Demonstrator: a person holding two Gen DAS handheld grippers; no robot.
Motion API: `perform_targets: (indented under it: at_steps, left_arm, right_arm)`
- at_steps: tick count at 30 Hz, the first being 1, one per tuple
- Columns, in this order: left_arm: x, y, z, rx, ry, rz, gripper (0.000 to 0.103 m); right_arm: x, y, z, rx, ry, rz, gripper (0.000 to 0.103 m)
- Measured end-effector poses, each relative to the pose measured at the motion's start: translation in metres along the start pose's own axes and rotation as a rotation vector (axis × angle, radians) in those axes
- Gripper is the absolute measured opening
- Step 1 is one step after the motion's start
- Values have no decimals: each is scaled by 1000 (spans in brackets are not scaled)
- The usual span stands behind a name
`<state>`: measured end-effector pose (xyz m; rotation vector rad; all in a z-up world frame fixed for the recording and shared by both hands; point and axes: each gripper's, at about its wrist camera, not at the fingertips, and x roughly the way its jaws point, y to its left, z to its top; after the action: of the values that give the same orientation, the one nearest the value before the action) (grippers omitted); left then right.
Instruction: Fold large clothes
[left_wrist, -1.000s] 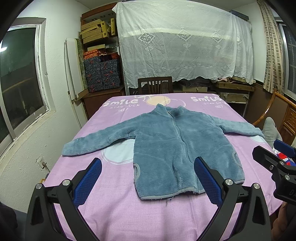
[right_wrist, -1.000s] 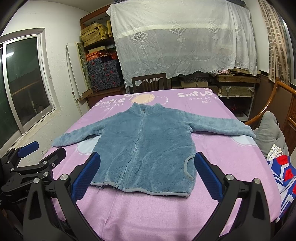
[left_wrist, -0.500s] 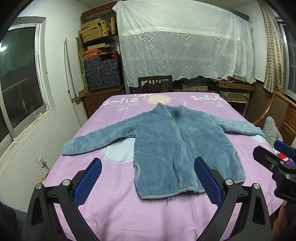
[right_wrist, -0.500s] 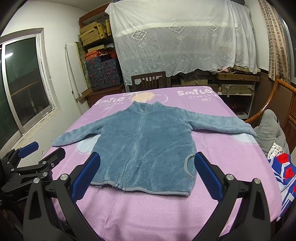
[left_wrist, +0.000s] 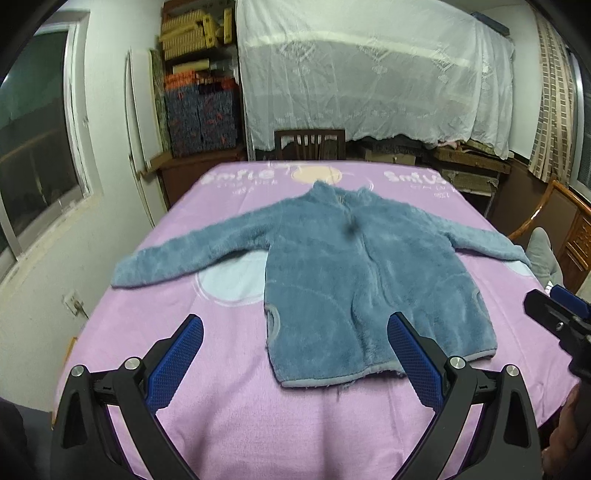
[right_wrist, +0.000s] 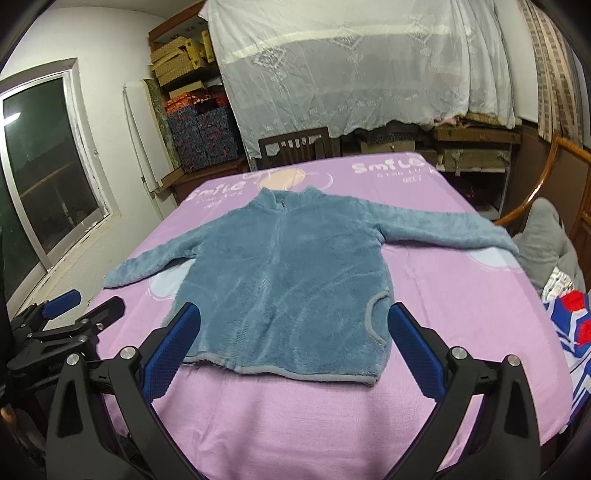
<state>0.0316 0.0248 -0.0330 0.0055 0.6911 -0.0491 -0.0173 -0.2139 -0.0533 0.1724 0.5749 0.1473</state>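
Note:
A blue fleece jacket (left_wrist: 354, 273) lies flat, front up and zipped, on a table under a purple cloth (left_wrist: 258, 413), both sleeves spread sideways. The same jacket (right_wrist: 284, 280) fills the middle of the right wrist view. My left gripper (left_wrist: 295, 354) hovers open over the table's near edge, short of the jacket's hem, holding nothing. My right gripper (right_wrist: 293, 343) is open too, near the hem, with nothing between its blue pads. Each gripper shows at the edge of the other's view: the right gripper (left_wrist: 561, 325), the left gripper (right_wrist: 66, 325).
A dark wooden chair (left_wrist: 309, 143) stands at the table's far end before a white lace drape (left_wrist: 369, 74). Stacked boxes (left_wrist: 199, 107) fill the back left corner. A wooden armchair with a grey cushion (right_wrist: 546, 243) and a red-blue cloth (right_wrist: 572, 328) sit at right. A window (right_wrist: 40, 184) is at left.
Both views have tilted and come slightly closer to the jacket. The jacket has not moved and both grippers stay open.

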Motion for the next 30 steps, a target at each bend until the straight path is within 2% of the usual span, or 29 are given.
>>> perform_targets:
  at_steps: [8, 11, 15, 17, 19, 21, 24, 25, 28, 30]
  left_arm:
    - [72, 45, -1, -163, 193, -129, 100]
    - [92, 43, -6, -142, 227, -132, 99]
    - [112, 36, -15, -110, 264, -145, 89]
    - [120, 34, -18, -107, 283, -137, 84]
    - [129, 34, -21, -103, 303, -100, 80]
    - [130, 33, -22, -93, 288, -68, 80]
    - [129, 32, -25, -62, 279, -34, 81]
    - [129, 32, -26, -50, 275, -24, 82]
    - [130, 36, -29, -36, 271, 5, 94]
    - [131, 44, -28, -57, 287, 9, 99]
  right_arm:
    - [53, -64, -15, 143, 153, 33, 99]
    - [73, -76, -20, 173, 191, 38, 99]
    - [94, -80, -31, 181, 245, 32, 97]
    - [104, -77, -39, 172, 293, 17, 89]
    - [108, -71, -41, 135, 271, -16, 78]
    - [114, -64, -40, 95, 260, -48, 51]
    - [110, -68, -42, 58, 283, -92, 33]
    - [106, -73, -43, 53, 299, -104, 32]
    - [99, -78, -45, 30, 318, -120, 31]
    - [97, -76, -46, -8, 322, -127, 36]
